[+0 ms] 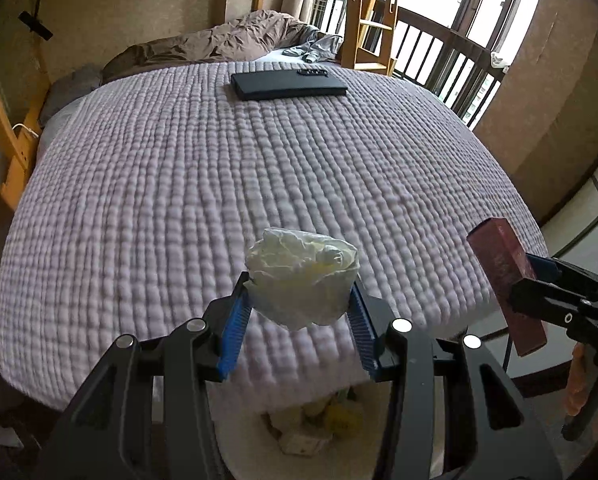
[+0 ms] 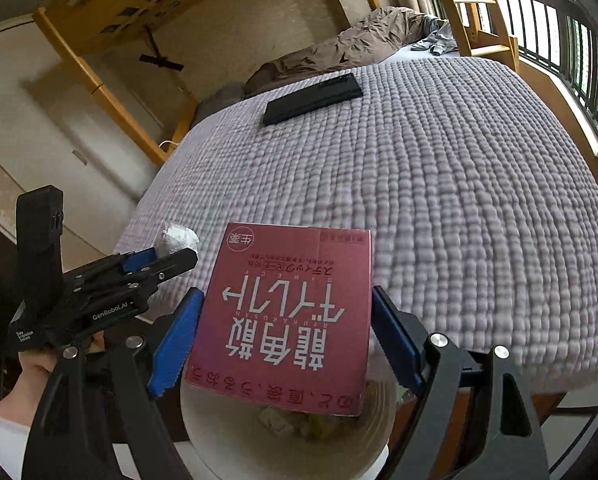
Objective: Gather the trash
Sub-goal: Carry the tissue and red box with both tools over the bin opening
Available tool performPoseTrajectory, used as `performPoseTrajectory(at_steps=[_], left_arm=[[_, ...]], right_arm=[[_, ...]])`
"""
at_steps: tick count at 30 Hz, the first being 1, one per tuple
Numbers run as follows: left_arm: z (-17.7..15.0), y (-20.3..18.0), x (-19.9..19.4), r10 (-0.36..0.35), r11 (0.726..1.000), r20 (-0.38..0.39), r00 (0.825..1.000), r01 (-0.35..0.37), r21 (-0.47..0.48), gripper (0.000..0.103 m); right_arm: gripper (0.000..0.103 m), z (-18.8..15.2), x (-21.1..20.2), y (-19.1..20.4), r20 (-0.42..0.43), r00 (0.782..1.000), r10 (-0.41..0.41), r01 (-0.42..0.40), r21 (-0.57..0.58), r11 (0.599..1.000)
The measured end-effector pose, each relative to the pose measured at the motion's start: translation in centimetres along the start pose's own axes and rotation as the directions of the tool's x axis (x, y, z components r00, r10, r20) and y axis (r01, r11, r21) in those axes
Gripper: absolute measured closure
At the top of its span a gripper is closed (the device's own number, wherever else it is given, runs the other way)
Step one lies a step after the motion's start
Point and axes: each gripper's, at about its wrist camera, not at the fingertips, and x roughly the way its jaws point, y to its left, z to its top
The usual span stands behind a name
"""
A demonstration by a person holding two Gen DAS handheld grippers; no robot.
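Observation:
My left gripper (image 1: 299, 300) is shut on a crumpled white tissue wad (image 1: 301, 276), held above a white trash bin (image 1: 243, 440) at the foot of the bed. The tissue also shows in the right wrist view (image 2: 177, 238). My right gripper (image 2: 285, 328) is shut on a flat dark red box (image 2: 287, 316) with white Japanese lettering, held over the same white bin (image 2: 219, 432). The red box (image 1: 507, 284) shows at the right of the left wrist view, beside the tissue. The bin holds several pieces of trash.
A bed with a lilac quilted cover (image 1: 259, 168) fills both views. A flat black case (image 1: 287, 86) lies on it at the far side, with a rumpled brown duvet (image 1: 219, 46) behind. A wooden ladder (image 1: 373, 12) and balcony railing (image 1: 451, 64) stand at the right.

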Motion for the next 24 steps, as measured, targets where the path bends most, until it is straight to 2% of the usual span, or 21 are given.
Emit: performPoseTrajectory(at_steps=[19, 24], left_arm=[[-6.6, -1.7, -2.2, -0.028, 0.999, -0.074, 0.997, 0.03, 0.018, 0.055], [-7.7, -1.9, -2.2, -0.023, 0.999, -0.096, 0.995, 0.026, 0.032, 0.055]], right_arm=[[0.022, -6.8, -1.4, 3.0, -0.097, 0.995, 0.035, -0.044, -0.09, 0.995], [0.022, -6.8, -0.6, 3.0, -0.129, 0.991, 0.039, -0.052, -0.095, 0.994]])
